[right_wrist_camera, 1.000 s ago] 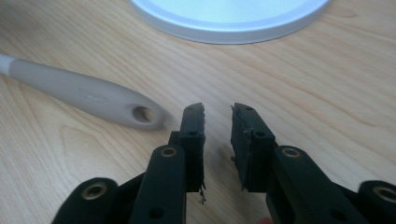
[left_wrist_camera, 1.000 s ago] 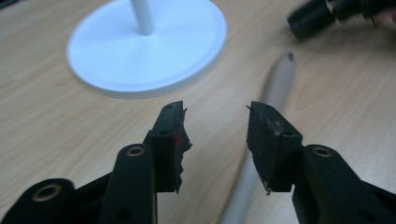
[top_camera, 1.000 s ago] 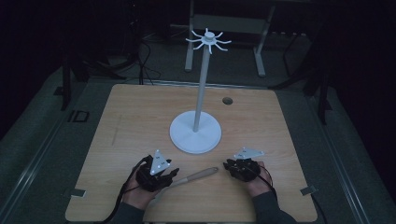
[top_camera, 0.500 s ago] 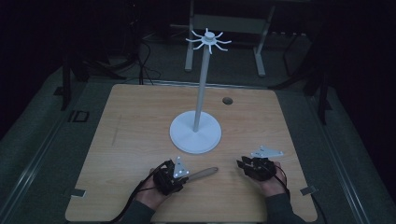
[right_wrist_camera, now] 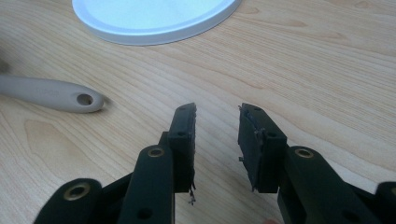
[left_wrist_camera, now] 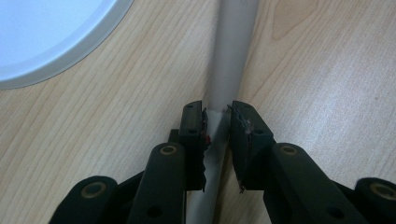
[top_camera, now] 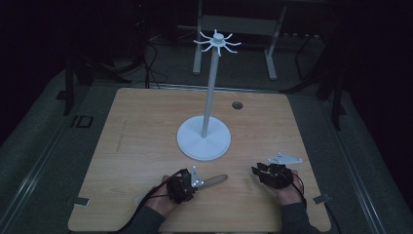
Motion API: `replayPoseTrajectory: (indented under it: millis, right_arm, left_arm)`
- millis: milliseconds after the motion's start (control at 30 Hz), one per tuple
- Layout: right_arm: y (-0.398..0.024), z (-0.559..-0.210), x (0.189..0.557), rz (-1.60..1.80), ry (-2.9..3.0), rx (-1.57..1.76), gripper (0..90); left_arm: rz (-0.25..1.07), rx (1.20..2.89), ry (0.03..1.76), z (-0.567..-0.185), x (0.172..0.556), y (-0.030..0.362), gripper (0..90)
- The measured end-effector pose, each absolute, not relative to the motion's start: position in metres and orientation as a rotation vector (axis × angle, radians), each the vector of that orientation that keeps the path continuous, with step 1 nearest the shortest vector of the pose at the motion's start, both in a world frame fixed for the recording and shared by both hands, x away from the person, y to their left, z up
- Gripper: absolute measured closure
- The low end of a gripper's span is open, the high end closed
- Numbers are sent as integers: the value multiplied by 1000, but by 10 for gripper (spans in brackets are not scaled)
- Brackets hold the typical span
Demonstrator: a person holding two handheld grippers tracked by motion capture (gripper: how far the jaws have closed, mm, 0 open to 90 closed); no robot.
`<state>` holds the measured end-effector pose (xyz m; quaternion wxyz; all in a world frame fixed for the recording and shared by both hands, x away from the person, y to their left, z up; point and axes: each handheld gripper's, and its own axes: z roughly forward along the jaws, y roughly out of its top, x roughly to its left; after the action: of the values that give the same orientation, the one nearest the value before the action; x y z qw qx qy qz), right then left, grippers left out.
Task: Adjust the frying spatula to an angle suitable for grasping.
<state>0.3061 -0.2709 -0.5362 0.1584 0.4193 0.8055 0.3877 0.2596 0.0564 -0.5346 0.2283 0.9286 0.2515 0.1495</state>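
Your left gripper (top_camera: 194, 181) sits low at the near edge of the wooden bench (top_camera: 136, 146), and its jaws are clamped on a grey handle (left_wrist_camera: 229, 60) that runs straight out between them. In the left gripper view the handle passes through the pads and carries on across the wood, with the rim of the white round base (left_wrist_camera: 42, 42) showing at the upper left. From above, the free end of the handle (top_camera: 216, 179) points to the right, toward your other hand, lying close to the bench surface.

Your right gripper (right_wrist_camera: 217, 116) has its jaws apart with nothing between them, only bare wood. In its own view the rounded end of the handle (right_wrist_camera: 70, 97), with a small hole through it, lies on the bench to the left, apart from the jaws. From above, that gripper (top_camera: 263, 170) rests near the front right of the bench, held by your right hand (top_camera: 287, 190).

The white stand (top_camera: 208, 92) rises from its base (top_camera: 203, 141) at the middle of the bench, topped with a ring of short prongs (top_camera: 217, 41). A small dark hole (top_camera: 237, 105) sits in the bench behind it.
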Motion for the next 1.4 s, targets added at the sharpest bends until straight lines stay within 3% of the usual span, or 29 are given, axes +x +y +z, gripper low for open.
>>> replayPoseTrajectory:
  millis: [233,600,933,1400]
  right_arm:
    - [-270,-539,307,1099,2314,1201,662]
    - [-271,-540,308,1100,2321,1205,655]
    - [-271,-541,309,1097,2330,1210,649]
    - [-270,-542,309,1083,2336,1207,641]
  left_arm:
    - [408,2576,714,-531,267,58,767]
    - [302,2679,676,-532,282,52,741]
    - [116,2708,704,-530,301,48,728]
    - [33,2764,682,-528,309,40,735]
